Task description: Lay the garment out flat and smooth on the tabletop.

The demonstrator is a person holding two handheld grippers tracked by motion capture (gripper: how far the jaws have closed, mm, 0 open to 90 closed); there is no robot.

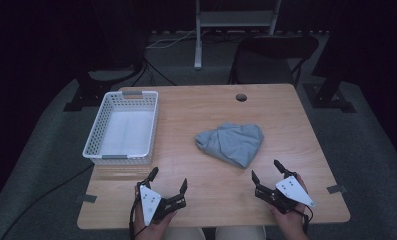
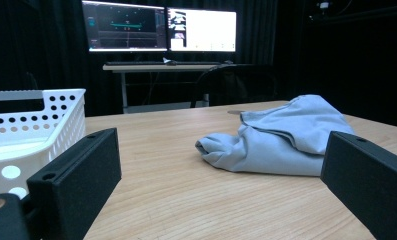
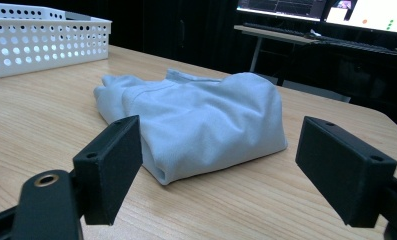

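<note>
Matt grey cloth [image 1: 231, 143], wood table [image 1: 206, 200]

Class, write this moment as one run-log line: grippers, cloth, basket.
left gripper: open, empty | right gripper: open, empty | crumpled light-blue cloth: on wooden table, untouched | white perforated plastic basket: left of cloth

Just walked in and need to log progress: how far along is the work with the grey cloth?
Nothing looks done: the grey cloth lies crumpled mid-table, untouched. Both tools, left and right, rest open near the table's front edge, holding nothing. The white basket stands empty. Everything remains.
</note>
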